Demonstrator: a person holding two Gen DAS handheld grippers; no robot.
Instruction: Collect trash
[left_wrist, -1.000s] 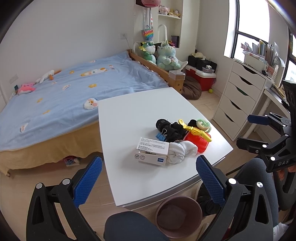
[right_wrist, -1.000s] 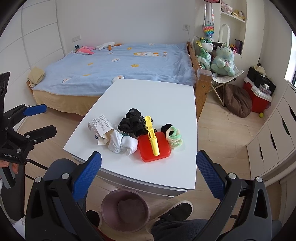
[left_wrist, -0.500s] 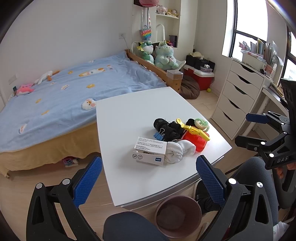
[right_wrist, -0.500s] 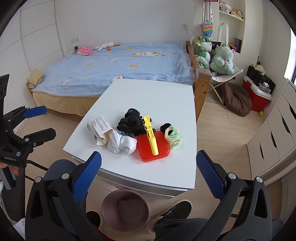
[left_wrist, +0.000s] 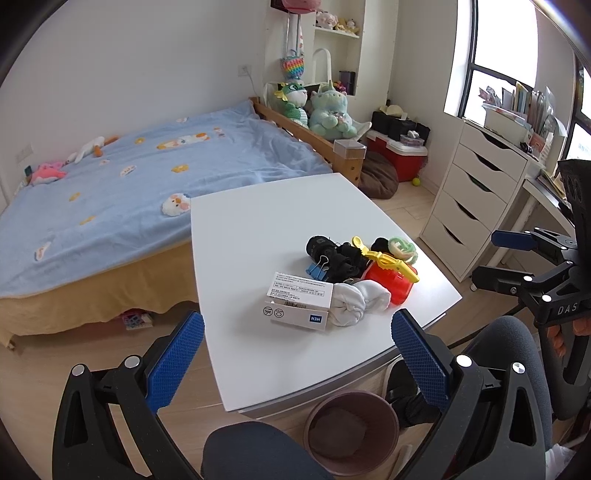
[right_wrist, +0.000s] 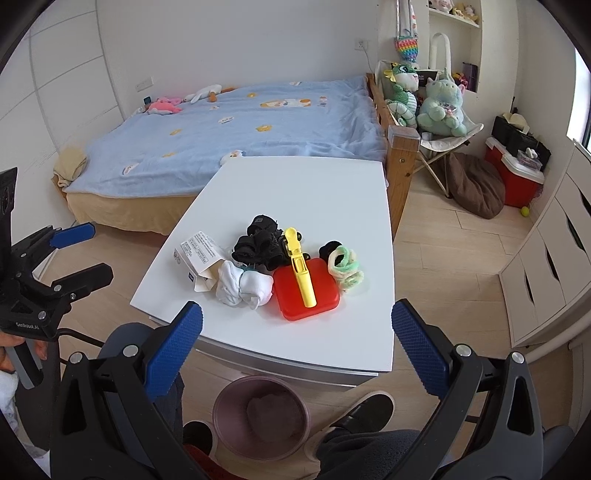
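On the white table (left_wrist: 258, 229) (right_wrist: 306, 192) lies a small pile: a white cardboard box (left_wrist: 299, 301) (right_wrist: 197, 254), rolled white socks (left_wrist: 356, 301) (right_wrist: 242, 286), black socks (left_wrist: 343, 258) (right_wrist: 260, 243), a blue binder clip (left_wrist: 317, 266), a red flat case (left_wrist: 388, 280) (right_wrist: 306, 293) with a yellow clip (left_wrist: 384, 257) (right_wrist: 301, 271) on it, and a green-and-cream hair tie (left_wrist: 402, 249) (right_wrist: 345, 266). A mauve trash bin (left_wrist: 351, 432) (right_wrist: 260, 415) stands on the floor under the table's near edge. My left gripper (left_wrist: 295, 358) and right gripper (right_wrist: 295, 345) both hover open in front of the table, holding nothing.
A bed with a blue cover (left_wrist: 147, 177) borders the table's far side. A white drawer unit (left_wrist: 476, 206) stands at the right. Plush toys (right_wrist: 439, 103), a red cooler (right_wrist: 513, 175) and a brown beanbag (right_wrist: 476, 186) sit beyond. A person's knees (left_wrist: 258, 450) and a shoe (right_wrist: 365, 410) are near the bin.
Both views have drifted slightly closer to the table. The objects on it have not moved and both grippers stay open.
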